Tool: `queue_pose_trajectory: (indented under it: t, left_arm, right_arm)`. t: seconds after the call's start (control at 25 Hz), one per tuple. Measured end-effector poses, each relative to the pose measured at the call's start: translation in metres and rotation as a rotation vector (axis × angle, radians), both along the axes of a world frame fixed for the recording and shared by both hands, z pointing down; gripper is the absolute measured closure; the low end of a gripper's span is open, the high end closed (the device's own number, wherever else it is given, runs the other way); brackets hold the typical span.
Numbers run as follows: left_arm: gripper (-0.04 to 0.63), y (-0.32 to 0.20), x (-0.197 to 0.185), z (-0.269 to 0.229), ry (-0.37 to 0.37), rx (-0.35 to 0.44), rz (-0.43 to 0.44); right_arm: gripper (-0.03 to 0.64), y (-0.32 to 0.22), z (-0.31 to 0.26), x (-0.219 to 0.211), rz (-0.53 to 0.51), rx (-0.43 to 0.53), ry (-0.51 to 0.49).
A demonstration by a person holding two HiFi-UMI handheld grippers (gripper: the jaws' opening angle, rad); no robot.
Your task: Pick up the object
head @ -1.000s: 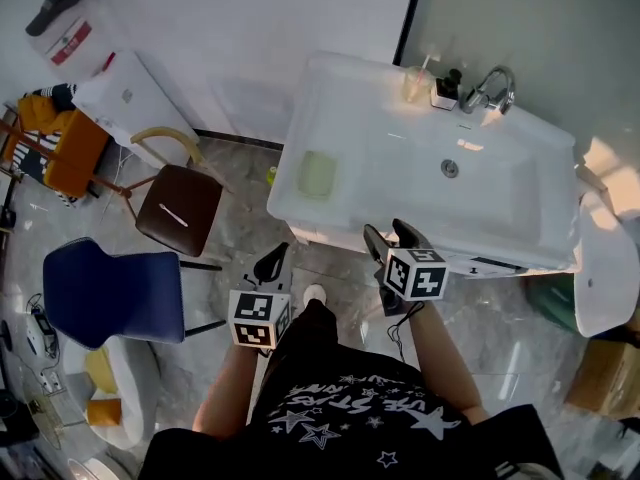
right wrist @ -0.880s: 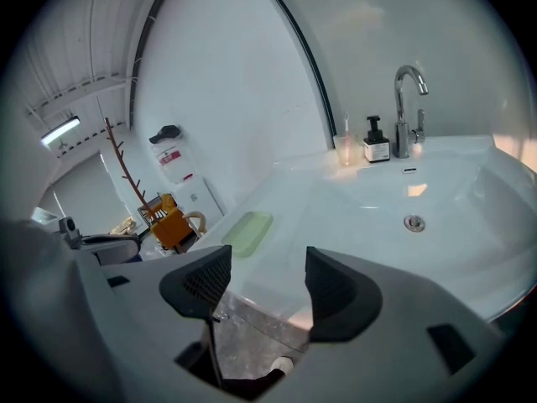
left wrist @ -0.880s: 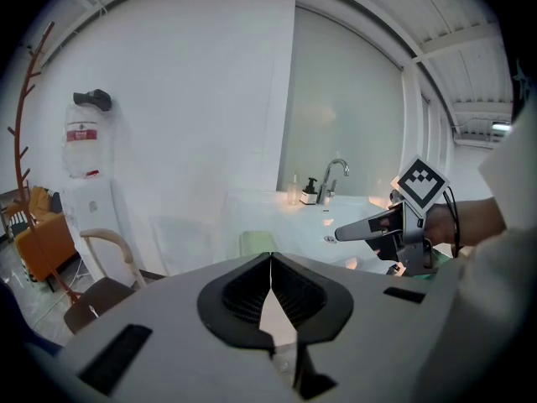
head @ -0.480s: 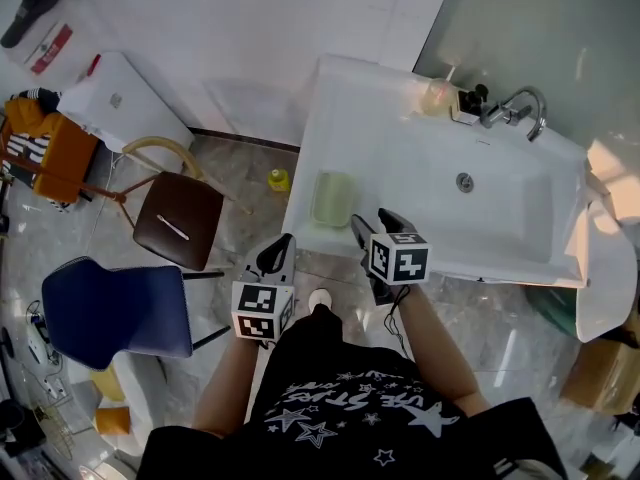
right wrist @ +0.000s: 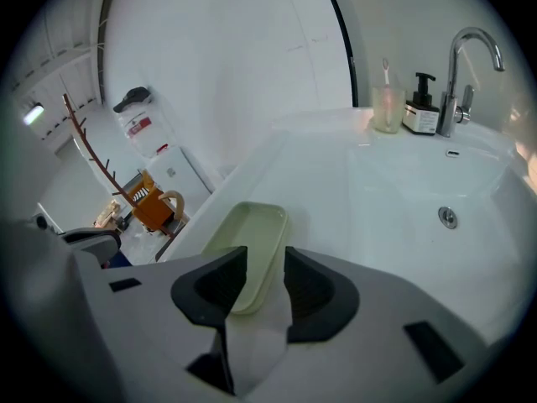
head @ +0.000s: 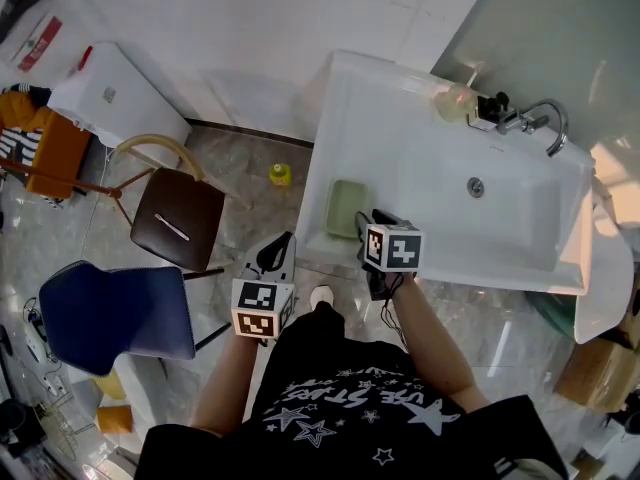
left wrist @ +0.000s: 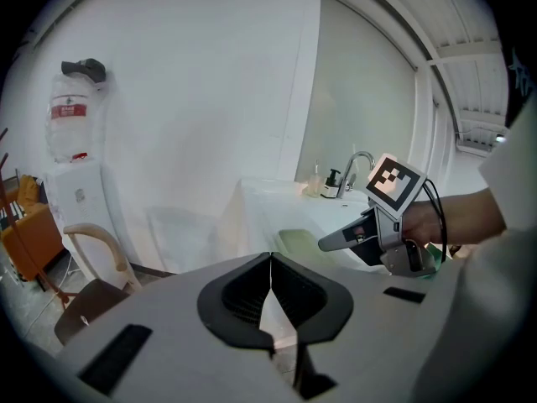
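Observation:
A pale green rectangular tray [head: 345, 208] lies flat on the left rim of the white sink [head: 440, 228]. In the right gripper view the tray [right wrist: 247, 246] has its near right corner between the jaws of my right gripper [right wrist: 266, 263]. The jaws are closing, a gap still shows, and I see no pad pressing on the tray. From the head view this gripper [head: 368, 224] hangs over the tray's near end. My left gripper [head: 279, 250] is shut and empty, held over the floor left of the sink, its jaws meeting in its own view [left wrist: 271, 263].
At the sink's far end stand a chrome faucet [head: 538, 123], a dark soap bottle [head: 490, 108] and a cup with a toothbrush [head: 455, 100]. On the floor to the left are a brown chair [head: 178, 218], a blue chair [head: 115, 303] and a small yellow object [head: 280, 175].
My right gripper has moved left along the sink's front until it is over the green tray, and its jaws have narrowed. The left gripper has stayed shut in about the same place.

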State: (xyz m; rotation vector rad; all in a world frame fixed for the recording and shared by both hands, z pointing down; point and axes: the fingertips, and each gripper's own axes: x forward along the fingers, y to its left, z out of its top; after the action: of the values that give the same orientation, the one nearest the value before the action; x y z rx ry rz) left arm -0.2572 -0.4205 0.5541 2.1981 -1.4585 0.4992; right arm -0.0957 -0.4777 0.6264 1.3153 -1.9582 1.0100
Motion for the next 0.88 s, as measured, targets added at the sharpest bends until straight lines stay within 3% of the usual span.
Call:
queue_pose_trajectory:
  t: [0.36,0.6,0.88]
  left_arm:
    - [0.574,-0.012,-0.009,0.011,0.005,-0.030,0.017]
    - [0.574,-0.016,-0.011,0.014,0.008,-0.035,0.023]
    - [0.574,-0.014,-0.009,0.017,0.005,-0.040,0.025]
  right_arm:
    - [0.523,0.000,0.020,0.000,0.026,-0.098,0.045]
    - [0.541,-0.001,0.021,0.002,0.015,-0.104,0.076]
    - [0.580,-0.005,0.018,0.001,0.065,-0.093,0.030]
